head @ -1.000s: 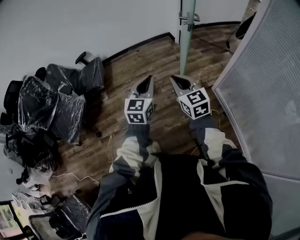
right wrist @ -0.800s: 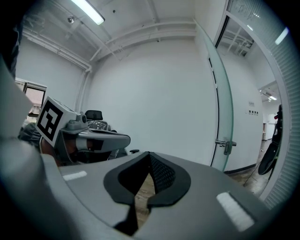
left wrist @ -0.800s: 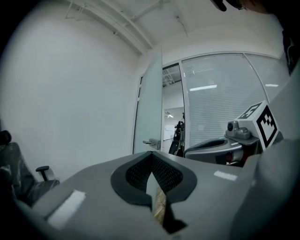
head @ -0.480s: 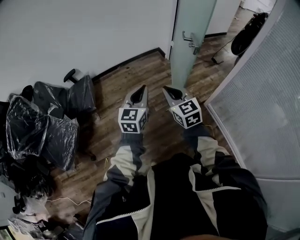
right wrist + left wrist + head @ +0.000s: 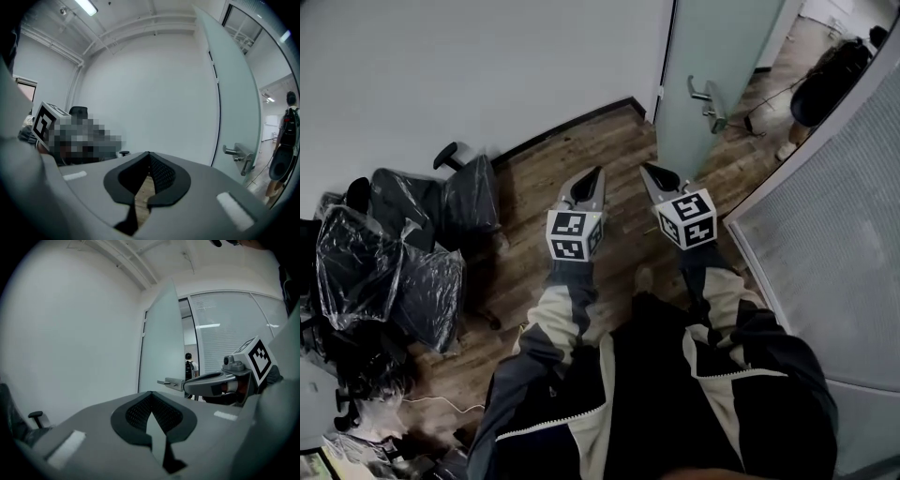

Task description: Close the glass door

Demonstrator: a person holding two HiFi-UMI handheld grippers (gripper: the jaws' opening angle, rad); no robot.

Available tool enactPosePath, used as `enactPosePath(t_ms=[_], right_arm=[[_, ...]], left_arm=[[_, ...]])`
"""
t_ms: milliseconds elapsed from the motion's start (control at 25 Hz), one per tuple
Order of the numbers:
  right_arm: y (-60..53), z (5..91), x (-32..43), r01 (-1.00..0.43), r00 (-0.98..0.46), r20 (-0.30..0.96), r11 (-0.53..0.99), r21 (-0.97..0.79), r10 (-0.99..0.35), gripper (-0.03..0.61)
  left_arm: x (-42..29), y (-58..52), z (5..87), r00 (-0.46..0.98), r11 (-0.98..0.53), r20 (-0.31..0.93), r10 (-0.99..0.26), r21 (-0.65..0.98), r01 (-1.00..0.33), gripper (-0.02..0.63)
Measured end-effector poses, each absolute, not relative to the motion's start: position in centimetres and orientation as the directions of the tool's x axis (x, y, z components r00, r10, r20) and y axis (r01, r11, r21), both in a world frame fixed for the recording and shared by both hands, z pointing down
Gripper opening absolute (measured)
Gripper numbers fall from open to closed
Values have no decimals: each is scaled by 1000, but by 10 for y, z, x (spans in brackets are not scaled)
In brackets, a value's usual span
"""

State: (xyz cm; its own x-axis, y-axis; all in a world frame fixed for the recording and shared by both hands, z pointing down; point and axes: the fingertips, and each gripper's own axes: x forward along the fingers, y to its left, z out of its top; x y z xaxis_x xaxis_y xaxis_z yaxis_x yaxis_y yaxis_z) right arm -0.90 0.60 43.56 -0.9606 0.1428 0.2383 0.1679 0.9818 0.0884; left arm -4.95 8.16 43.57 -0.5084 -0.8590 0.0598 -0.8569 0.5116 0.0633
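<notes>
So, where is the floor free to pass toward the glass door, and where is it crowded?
Free: the wood floor between the white wall, the glass door and the frosted partition. Crowded: the left side, with plastic-wrapped chairs.

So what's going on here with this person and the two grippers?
A person holds a gripper in each hand and faces a frosted glass door that stands open. The left gripper and right gripper both have their fingers shut on nothing and point toward the door, touching neither it nor its handle. Closing hasn't started.
</notes>
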Motion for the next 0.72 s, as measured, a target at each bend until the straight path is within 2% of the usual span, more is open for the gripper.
enactPosePath(t_ms=[400, 720], right_arm=[[-81, 435, -139, 216, -949, 244, 975, 46, 199, 5], [-132, 429, -190, 199, -959, 208, 980, 14, 192, 5]], left_arm=[[-171, 3, 422, -571, 577, 88, -816, 66, -814, 12], [-214, -50, 427, -557, 564, 120, -822, 28, -826, 12]])
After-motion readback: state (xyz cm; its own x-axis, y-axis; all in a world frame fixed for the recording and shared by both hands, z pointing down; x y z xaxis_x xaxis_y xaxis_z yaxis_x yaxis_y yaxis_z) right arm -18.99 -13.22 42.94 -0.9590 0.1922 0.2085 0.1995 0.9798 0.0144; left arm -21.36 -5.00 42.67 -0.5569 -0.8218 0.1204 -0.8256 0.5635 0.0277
